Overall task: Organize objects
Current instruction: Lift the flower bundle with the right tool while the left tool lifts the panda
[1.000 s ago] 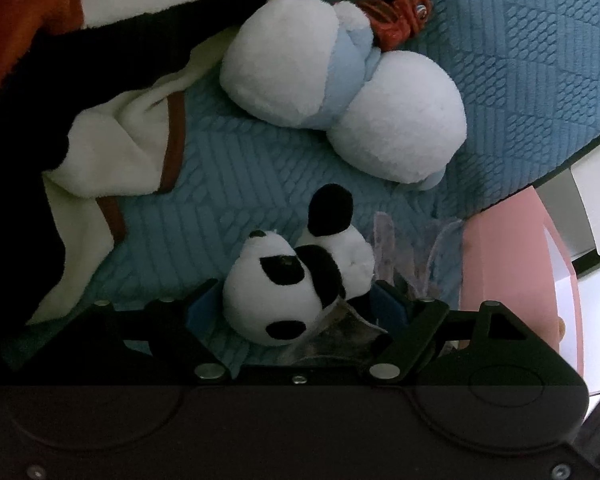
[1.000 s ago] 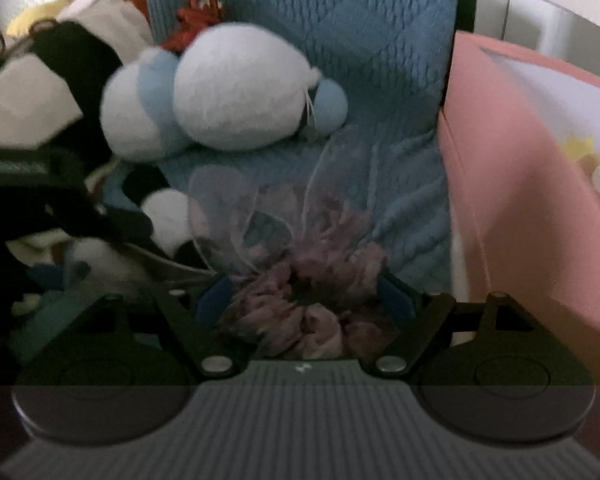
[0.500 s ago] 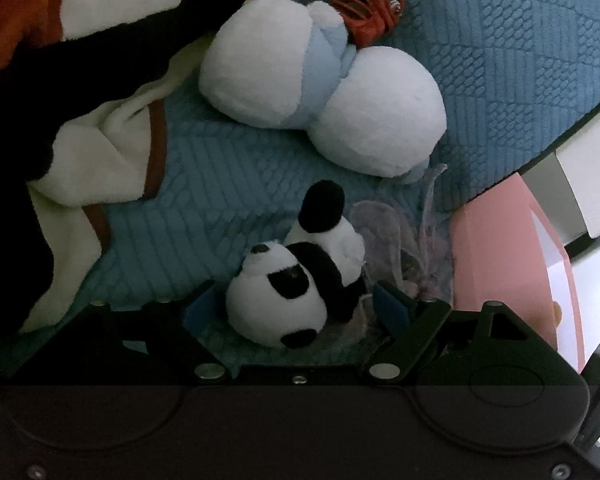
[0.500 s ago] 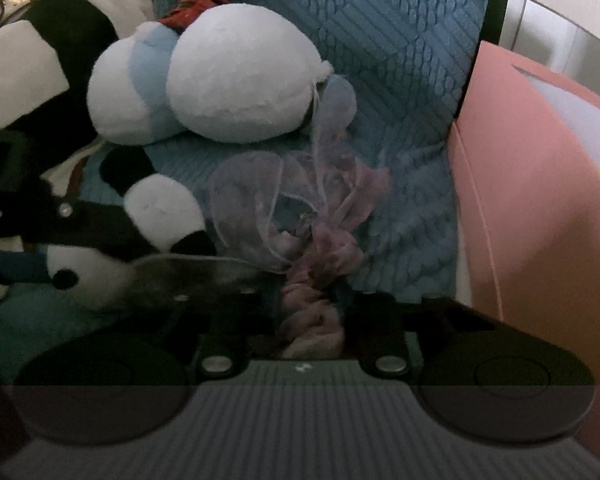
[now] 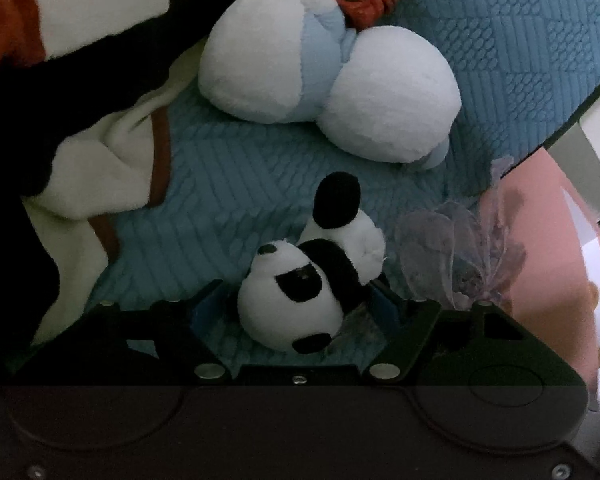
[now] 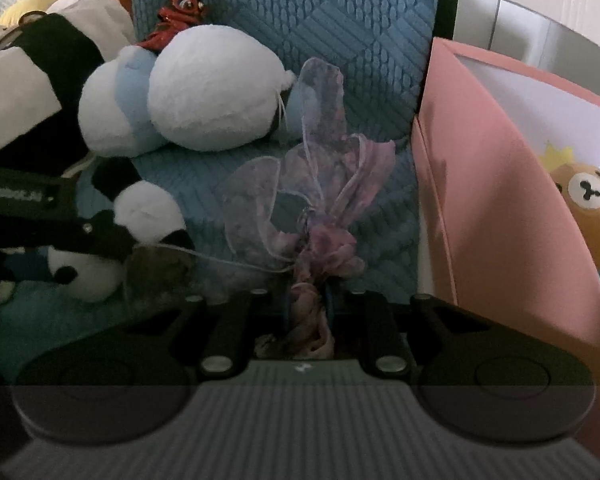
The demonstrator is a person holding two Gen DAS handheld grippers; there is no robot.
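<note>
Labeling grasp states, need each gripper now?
Left gripper: closing around small black-and-white plush panda.
Right gripper: closing on sheer purple organza pouch.

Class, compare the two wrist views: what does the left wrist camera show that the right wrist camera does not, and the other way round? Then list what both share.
Only the left wrist view: the left gripper from behind, its jaws closing around the panda plush.

Only the right wrist view: the right gripper closing on the bunched purple gauze bag, and a brown bear picture on the pink box.

Both: the panda, the white and blue plush, the red toy, the blue quilted cover, the gauze bag and the pink box.
</note>
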